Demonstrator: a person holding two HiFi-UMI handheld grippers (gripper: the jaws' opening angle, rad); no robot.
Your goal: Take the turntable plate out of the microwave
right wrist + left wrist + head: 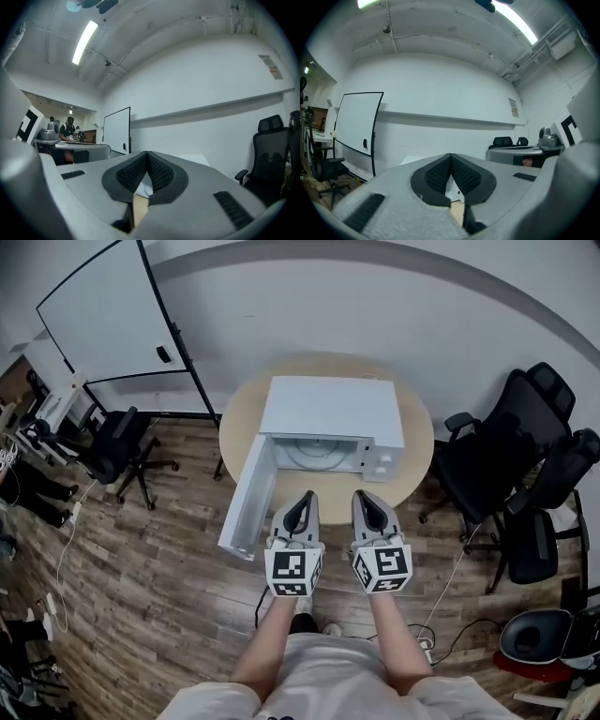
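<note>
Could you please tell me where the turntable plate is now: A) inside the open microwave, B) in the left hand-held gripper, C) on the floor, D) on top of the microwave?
A: the turntable plate lies inside the microwave, whose door stands open in the head view.

Left forearm point(265, 641) and right forearm point(395, 638) reach forward, bare and roughly parallel. Left gripper point(305, 496) and right gripper point(364, 495) sit side by side, close but apart, both pointing level ahead. Jaws on both are pressed together at the tips, with nothing between them.
</note>
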